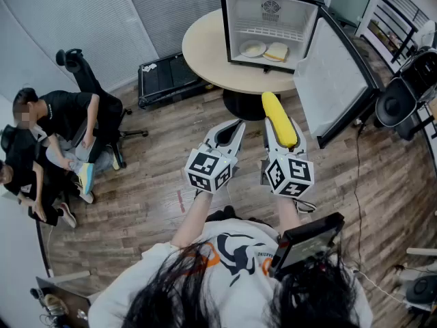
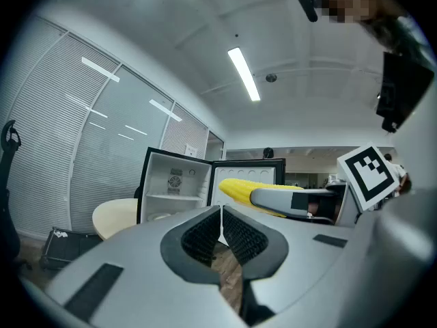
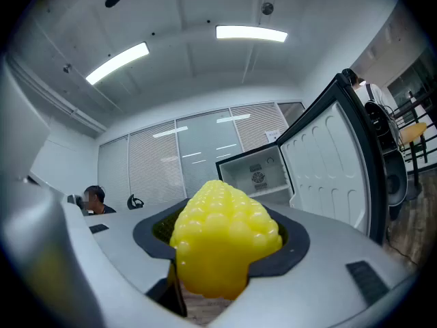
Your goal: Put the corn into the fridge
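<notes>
I see a round beige table (image 1: 205, 53) on the wood floor (image 1: 150, 183), a flat black case (image 1: 167, 77) lying just beside its left edge, and two seated people (image 1: 65, 118) near an office chair (image 1: 82, 70) further left.

Corn (image 3: 222, 241) glossy yellow, bumpy, plastic-looking — floor (image 1: 157, 183) matt wood planks — surface (image 1: 205, 53) smooth pale, fridge (image 1: 273, 29) interior white plastic.
</notes>
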Demonstrator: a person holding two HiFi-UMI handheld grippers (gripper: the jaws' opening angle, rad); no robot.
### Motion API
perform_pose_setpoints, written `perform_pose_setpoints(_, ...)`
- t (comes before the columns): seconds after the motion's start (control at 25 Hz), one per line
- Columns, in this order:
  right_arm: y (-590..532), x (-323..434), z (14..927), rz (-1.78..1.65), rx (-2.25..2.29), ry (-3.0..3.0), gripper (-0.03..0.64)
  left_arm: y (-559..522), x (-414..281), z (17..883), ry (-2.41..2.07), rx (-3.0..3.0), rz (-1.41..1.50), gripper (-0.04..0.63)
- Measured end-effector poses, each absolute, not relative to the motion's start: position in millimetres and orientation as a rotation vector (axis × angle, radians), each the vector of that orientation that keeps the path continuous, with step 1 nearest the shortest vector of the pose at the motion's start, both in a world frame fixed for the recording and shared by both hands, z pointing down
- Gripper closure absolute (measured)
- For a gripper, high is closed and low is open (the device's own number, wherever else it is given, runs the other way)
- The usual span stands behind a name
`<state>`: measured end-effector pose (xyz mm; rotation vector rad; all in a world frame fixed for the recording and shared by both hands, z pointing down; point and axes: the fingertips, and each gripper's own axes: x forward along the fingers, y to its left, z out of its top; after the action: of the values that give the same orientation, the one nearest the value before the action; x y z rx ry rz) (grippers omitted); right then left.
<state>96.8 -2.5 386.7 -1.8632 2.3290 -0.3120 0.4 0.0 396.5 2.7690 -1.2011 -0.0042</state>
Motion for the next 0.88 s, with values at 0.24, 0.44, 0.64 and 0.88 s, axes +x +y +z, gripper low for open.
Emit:
perform_pose_setpoints(0.24,-8.5,89.4,392.0,-0.366,-1.818,2.301,0.359,-5.3,-7.2,396.2,-1.190,2.778,-0.022,0.577)
perform_pose_setpoints(0.44,-12.9,78.7,397.4,-0.395,-1.810,2.310,0.359,-10.8,-17.4,398.7,-1.180,2.777,-0.027,0.577)
perform_pose_setpoints(0.64,-20.5,66.1,405.2,-0.419,-1.817,2.326,0.359,-19.0,-27.3,402.2,-1.167,2.776,-0.030,0.576)
perform_pose_setpoints(0.88,-22.5,54.6,415.7,-0.456,-1.829,2.311,0.359,-24.6,-37.9,415.5,-1.141,2.781,-0.005,0.576)
